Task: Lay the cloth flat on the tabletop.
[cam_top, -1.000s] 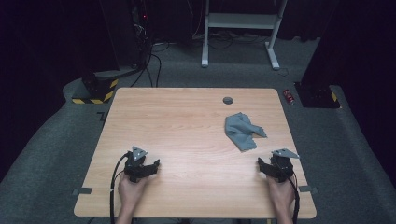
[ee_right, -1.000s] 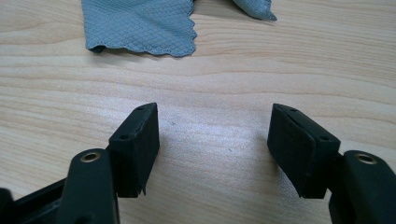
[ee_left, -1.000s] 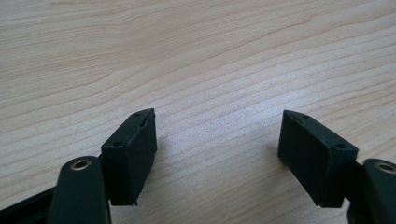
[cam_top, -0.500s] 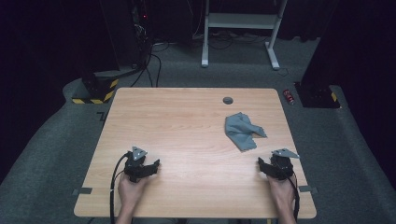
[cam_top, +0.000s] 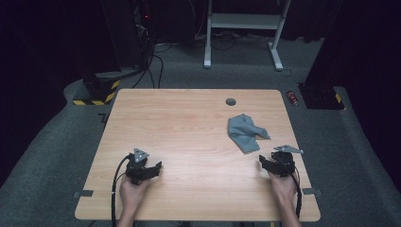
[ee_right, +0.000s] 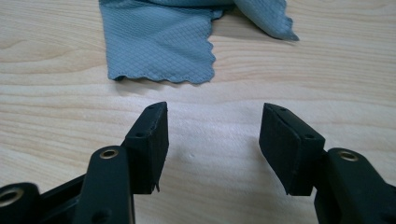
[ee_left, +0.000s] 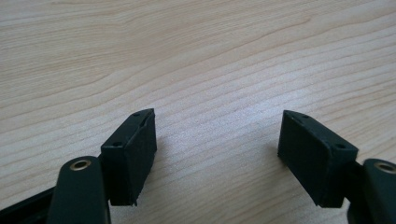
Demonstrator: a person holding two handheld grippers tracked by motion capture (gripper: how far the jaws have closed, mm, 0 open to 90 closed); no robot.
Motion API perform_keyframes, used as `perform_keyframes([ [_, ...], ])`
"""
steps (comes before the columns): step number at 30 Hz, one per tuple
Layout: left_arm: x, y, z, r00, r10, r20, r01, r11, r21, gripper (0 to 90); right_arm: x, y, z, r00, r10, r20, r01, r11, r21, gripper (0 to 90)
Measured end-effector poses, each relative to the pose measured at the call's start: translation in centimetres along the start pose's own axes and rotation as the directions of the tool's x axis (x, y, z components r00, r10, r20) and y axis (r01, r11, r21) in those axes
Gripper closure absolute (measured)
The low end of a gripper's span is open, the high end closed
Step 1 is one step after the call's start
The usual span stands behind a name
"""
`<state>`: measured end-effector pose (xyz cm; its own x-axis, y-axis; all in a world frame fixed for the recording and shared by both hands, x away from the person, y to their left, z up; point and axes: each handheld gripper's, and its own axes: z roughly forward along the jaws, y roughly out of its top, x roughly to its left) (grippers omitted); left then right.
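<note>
Resting low over the pale wood-grain table (cam_top: 189,123), the right gripper (ee_right: 212,140) holds its two matte black, blocky jaws apart, having just been closing slightly around bare wood. Just beyond lies one crumpled grey-blue waffle-weave cloth (ee_right: 163,42) with scalloped edges. Well apart, the left gripper (ee_left: 217,140) gapes wide, empty.

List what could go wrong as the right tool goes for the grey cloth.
1. The grey cloth lies flat and thin at its near edge; the right tool, its jaws open with nothing between them and just closing a little, may scrape the table and miss the fabric.
2. The cloth is crumpled at the far side, so a pinch could catch one layer and drag it unevenly.
3. It lies near the table's right edge and might slide off.
</note>
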<state>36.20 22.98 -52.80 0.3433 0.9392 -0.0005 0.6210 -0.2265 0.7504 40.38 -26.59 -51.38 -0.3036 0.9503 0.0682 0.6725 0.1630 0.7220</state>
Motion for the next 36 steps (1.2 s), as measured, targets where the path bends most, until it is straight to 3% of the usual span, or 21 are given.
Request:
perform_keyframes([
  [8, 0.0, 0.0, 0.0, 1.0000, 0.000, 0.001, 0.000, 1.0000, 0.000, 28.3, 0.2, 0.8, 0.5, 0.9996, -0.021, -0.018, 0.021, 1.000, -0.019, 43.5],
  [15, 0.0, 0.0, 0.0, 1.0000, 0.000, 0.000, 0.000, 1.0000, 0.000, 28.2, 0.8, 3.1, 1.5, 0.9988, -0.035, -0.035, 0.034, 0.999, -0.029, 43.5],
  [22, 0.0, 0.0, 0.0, 1.0000, -0.001, 0.000, 0.001, 1.0000, 0.000, 28.2, 1.3, 4.8, 2.4, 0.9988, -0.044, -0.023, 0.043, 0.998, -0.034, 43.2],
  [28, 0.0, 0.0, 0.0, 1.0000, 0.000, 0.000, 0.000, 1.0000, 0.000, 28.2, 2.0, 6.4, 3.7, 0.9975, -0.068, 0.016, 0.069, 0.996, -0.059, 42.6],
  [36, 0.0, 0.0, 0.0, 1.0000, 0.001, 0.001, -0.001, 1.0000, 0.001, 28.0, 2.1, 8.1, 4.9, 0.9981, -0.052, 0.031, 0.054, 0.998, -0.038, 39.4],
])
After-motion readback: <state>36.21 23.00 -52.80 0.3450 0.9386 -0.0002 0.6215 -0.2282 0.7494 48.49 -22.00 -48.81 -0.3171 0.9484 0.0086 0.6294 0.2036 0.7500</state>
